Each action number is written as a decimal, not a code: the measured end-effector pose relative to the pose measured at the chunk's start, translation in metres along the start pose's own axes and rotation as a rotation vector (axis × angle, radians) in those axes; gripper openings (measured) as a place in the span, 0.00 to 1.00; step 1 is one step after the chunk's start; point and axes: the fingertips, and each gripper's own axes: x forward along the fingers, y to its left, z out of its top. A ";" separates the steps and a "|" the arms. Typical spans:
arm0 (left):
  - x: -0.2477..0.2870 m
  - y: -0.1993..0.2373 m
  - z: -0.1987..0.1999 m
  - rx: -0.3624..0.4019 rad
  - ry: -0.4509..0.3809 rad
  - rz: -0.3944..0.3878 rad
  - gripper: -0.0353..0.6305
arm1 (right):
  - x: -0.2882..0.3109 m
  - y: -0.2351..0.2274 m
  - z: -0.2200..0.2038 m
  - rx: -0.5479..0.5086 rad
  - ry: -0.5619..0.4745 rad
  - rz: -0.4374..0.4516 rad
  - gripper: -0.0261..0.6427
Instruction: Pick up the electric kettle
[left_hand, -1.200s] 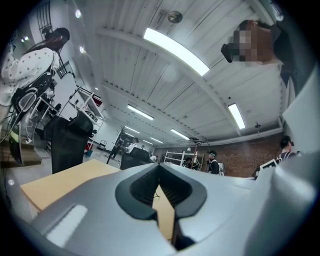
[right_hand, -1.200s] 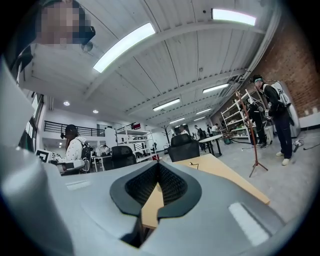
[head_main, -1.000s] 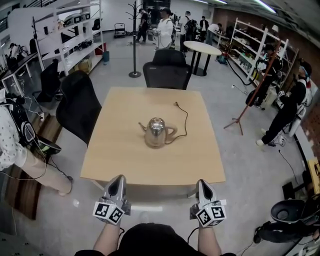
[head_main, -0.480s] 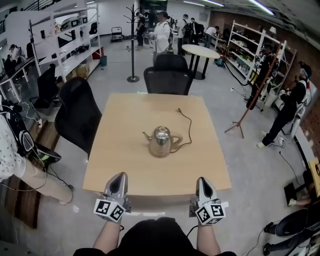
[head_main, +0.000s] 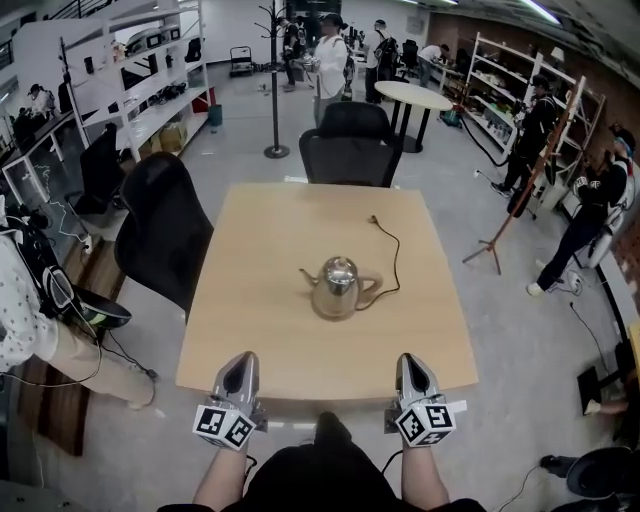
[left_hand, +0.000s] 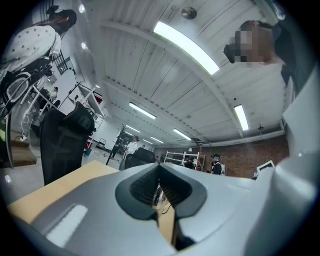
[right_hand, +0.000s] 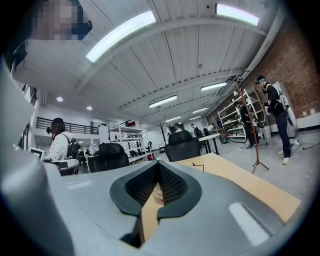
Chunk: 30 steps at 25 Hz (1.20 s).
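The shiny steel electric kettle (head_main: 338, 287) sits mid-way on the light wooden table (head_main: 250, 340), apparently untouched. The left gripper (head_main: 240, 362) and right gripper (head_main: 411, 362), jaws together and empty, hover at the near edge, so nothing is lifted yet.

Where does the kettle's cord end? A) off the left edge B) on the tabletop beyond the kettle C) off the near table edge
B: the cord curves from the electric kettle to its plug, lying on the table beyond it.
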 end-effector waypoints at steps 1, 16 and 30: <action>0.002 0.003 0.000 0.003 0.001 0.000 0.05 | 0.006 0.000 -0.002 0.001 0.004 0.000 0.04; 0.055 0.031 -0.011 0.017 0.027 0.047 0.05 | 0.086 -0.024 -0.007 0.004 0.031 0.042 0.04; 0.112 0.039 -0.052 -0.007 0.126 0.045 0.05 | 0.126 -0.060 -0.034 -0.060 0.142 0.010 0.04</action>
